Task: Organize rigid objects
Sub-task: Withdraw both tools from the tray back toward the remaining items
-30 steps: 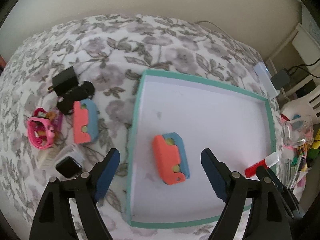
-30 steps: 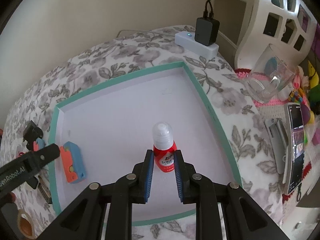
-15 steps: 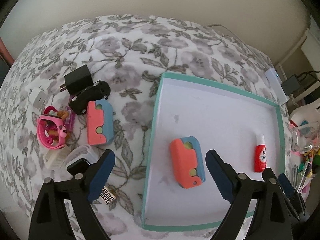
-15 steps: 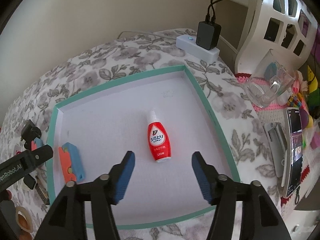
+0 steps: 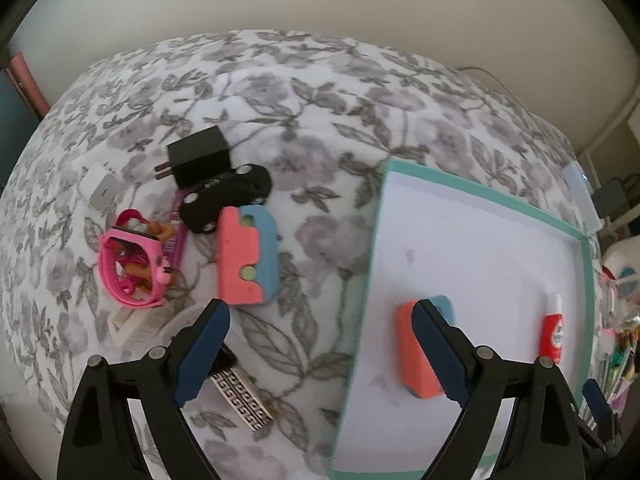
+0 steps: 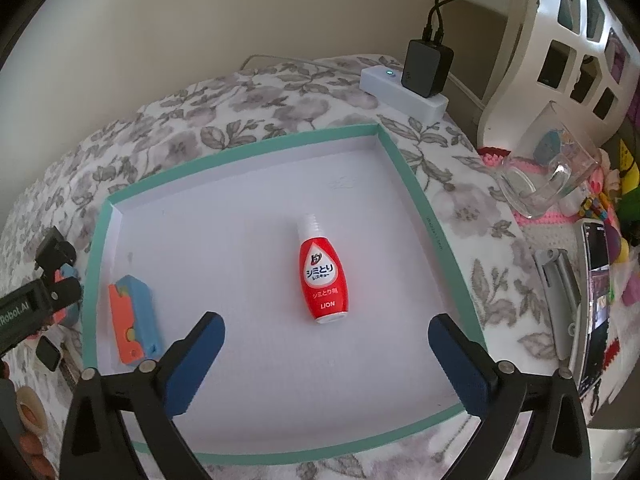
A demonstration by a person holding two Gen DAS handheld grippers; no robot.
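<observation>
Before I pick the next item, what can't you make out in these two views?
- Left wrist: the orange-blue block in the tray is partly hidden behind a finger.
- Left wrist: the patterned strip has its upper end under the other finger; what it is stays unclear.
- Right wrist: items at the left edge are cut off and covered by the left gripper.

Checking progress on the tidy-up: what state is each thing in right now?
Red bottle: lying flat in tray.
Tray: holds two items.
Orange-blue block: in tray.
Second orange-blue block: outside on bedspread.
Left gripper: open, empty.
Right gripper: just opened, empty.
</observation>
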